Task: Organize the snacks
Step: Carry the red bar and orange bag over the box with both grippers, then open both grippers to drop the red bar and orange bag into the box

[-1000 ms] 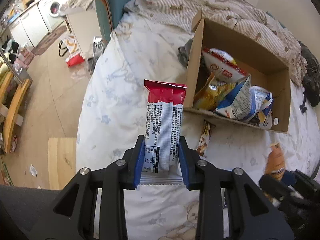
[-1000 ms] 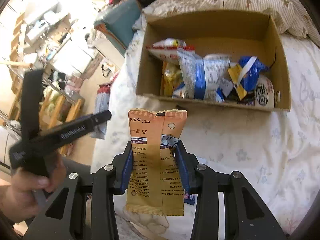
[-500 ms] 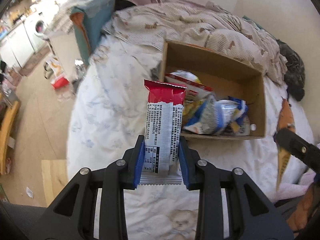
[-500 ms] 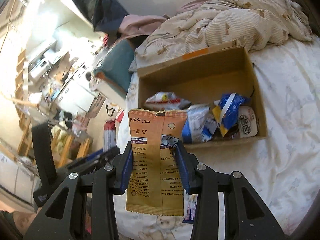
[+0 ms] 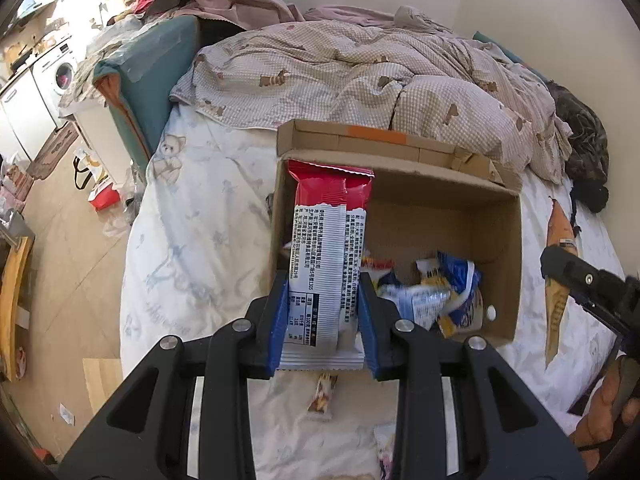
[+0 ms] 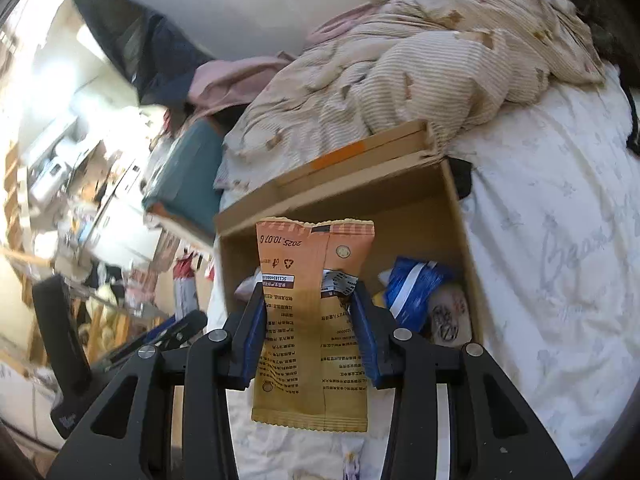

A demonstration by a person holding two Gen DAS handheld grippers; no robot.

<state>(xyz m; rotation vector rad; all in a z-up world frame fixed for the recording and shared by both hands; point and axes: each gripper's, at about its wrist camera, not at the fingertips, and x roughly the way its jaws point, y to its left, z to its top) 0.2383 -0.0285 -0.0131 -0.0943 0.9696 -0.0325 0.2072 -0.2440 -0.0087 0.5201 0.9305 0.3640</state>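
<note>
My left gripper (image 5: 323, 280) is shut on a red and white snack packet (image 5: 328, 248), held upright over the near left corner of an open cardboard box (image 5: 472, 216). Several snack bags (image 5: 436, 296) lie in the box's bottom. My right gripper (image 6: 308, 292) is shut on an orange snack packet (image 6: 314, 320), held above the same cardboard box (image 6: 424, 200), where a blue bag (image 6: 414, 288) shows. The right gripper with its orange snack packet (image 5: 558, 280) also appears at the left wrist view's right edge. The left gripper's body (image 6: 64, 344) shows at lower left in the right wrist view.
The box sits on a white printed bed sheet (image 5: 200, 240), backed by a rumpled checked duvet (image 5: 360, 72). A small snack bar (image 5: 322, 394) lies on the sheet in front of the box. A teal chair (image 5: 156, 64) and cluttered floor (image 5: 60, 208) lie left of the bed.
Both grippers have risen and moved forward with their packets, from in front of the box to above its near side. The box now looks closer and its inside more hidden.
</note>
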